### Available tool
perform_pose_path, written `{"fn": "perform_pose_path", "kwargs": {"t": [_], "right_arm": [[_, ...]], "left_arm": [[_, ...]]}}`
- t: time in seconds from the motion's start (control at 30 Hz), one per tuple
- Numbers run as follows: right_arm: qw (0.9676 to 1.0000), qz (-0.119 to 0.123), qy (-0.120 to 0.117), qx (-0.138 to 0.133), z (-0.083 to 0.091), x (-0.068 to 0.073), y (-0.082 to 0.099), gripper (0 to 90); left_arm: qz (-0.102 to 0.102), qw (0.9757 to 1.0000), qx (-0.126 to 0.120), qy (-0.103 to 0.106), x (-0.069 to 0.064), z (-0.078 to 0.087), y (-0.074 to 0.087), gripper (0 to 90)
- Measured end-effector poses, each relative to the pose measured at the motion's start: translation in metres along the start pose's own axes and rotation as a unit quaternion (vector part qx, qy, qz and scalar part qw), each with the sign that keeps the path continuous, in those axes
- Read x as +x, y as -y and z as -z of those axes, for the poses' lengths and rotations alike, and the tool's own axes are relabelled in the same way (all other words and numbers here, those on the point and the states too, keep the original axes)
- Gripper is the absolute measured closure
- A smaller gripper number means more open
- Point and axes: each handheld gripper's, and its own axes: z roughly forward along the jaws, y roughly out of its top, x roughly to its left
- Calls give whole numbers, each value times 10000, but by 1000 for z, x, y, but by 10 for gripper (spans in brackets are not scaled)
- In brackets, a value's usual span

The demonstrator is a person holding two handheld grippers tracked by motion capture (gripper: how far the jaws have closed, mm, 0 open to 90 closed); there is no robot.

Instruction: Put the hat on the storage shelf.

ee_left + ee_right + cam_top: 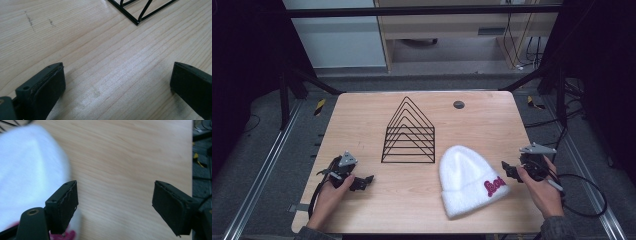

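A white knitted beanie (467,175) with red lettering (495,187) lies on the wooden table (362,120), right of centre. Behind it to the left stands a black wire rack (409,134) shaped like a row of peaked frames. My right gripper (508,171) is held just right of the beanie, jaws open. In the right gripper view the beanie (27,170) lies beside the left jaw, and bare wood shows between the jaws of the right gripper (115,185). My left gripper (366,180) is open near the table's front left. In the left gripper view its jaws (117,68) frame bare wood, with a rack corner (136,21) beyond.
A small dark round grommet (458,104) sits in the tabletop near the far edge. The table's right edge (191,157) runs close to my right gripper. A cable (587,195) trails off the right side, and metal rails flank the table on the floor.
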Motion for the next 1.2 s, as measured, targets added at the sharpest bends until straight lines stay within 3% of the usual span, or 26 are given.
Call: {"fn": "perform_pose_path", "kwargs": {"t": [0.2,0.33,0.47,0.57,0.83,1.0,1.2], "right_arm": [[9985,374,-375,151,-5,36,-37,226],[9971,522,-483,255,-13,48,-49,209],[9960,602,-542,377,-27,60,-67,294],[9940,802,-611,426,-34,72,-77,361],[9906,835,-846,679,-52,85,-80,435],[9908,692,-867,771,-56,85,-78,473],[9908,717,-828,800,-60,92,-77,511]], "left_arm": [[-1,10000,1,-1,0,0,0,0],[0,10000,0,0,0,0,0,0],[1,10000,4,-8,0,1,1,0],[-5,10000,9,-7,0,1,1,0],[-6,10000,8,3,0,1,1,0],[-18,10000,2,0,0,1,1,0],[-17,10000,7,4,0,1,1,0]]}}
